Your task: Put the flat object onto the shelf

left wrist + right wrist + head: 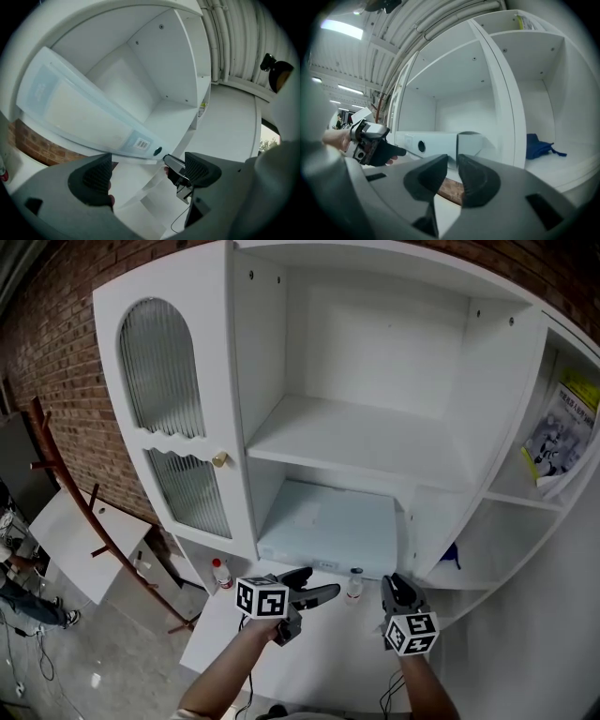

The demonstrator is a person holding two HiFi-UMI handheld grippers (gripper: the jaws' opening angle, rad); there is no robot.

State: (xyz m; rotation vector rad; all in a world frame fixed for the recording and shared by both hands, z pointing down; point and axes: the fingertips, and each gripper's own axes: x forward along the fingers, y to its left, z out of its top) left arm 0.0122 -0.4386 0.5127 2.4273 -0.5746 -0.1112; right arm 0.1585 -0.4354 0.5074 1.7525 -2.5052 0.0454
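Flat pale translucent plastic case (328,526) lay low in white cabinet (239,427), front end past shelf edge, probably needing push. Left gripper (321,585) fingers spread wide, empty; right gripper (395,581) fingers nearly together, nothing between.

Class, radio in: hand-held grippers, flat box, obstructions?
Left hand-held gripper open, empty. Right hand-held gripper narrowly open, empty. Flat box lying in lower compartment. Small bottle before it.

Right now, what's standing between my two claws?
In the head view, a small bottle stands between the left claw and the right claw.
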